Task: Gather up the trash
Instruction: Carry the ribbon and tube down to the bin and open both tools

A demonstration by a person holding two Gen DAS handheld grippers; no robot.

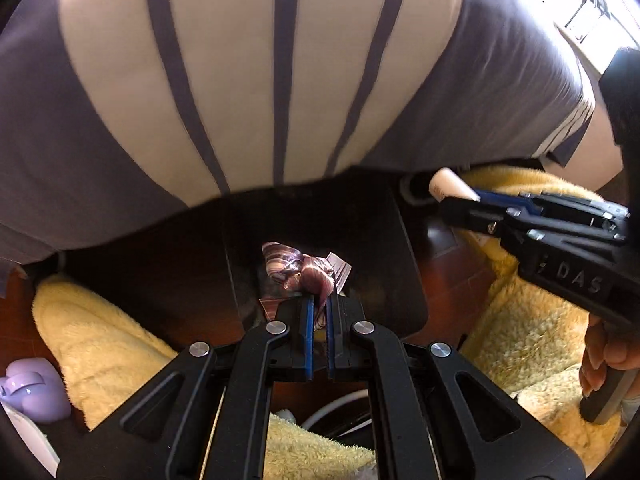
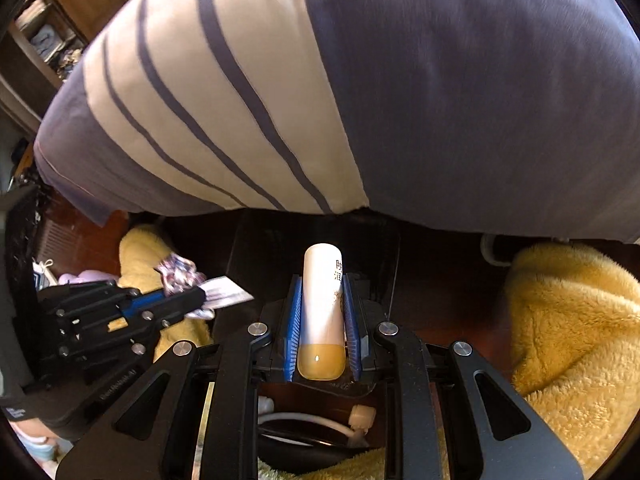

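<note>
My left gripper (image 1: 319, 304) is shut on a crumpled purple-and-white wrapper (image 1: 298, 268) and holds it in the air over a dark bin (image 1: 380, 240). It also shows at the left of the right wrist view (image 2: 192, 300), with the wrapper (image 2: 180, 274) sticking out of its tips. My right gripper (image 2: 320, 284) is shut on a white tube with a yellow cap (image 2: 322, 312), held lengthwise between the blue pads (image 2: 295, 316). In the left wrist view the right gripper (image 1: 460, 200) comes in from the right with the tube (image 1: 448, 186) at its tip.
A person's grey-and-cream striped shirt (image 1: 260, 80) fills the upper half of both views, very close. Yellow fleece fabric (image 1: 532, 320) lies at both sides over a reddish wood floor (image 1: 444, 276). A lilac object (image 1: 28, 392) sits at lower left. White cable (image 2: 320, 420) lies below the right gripper.
</note>
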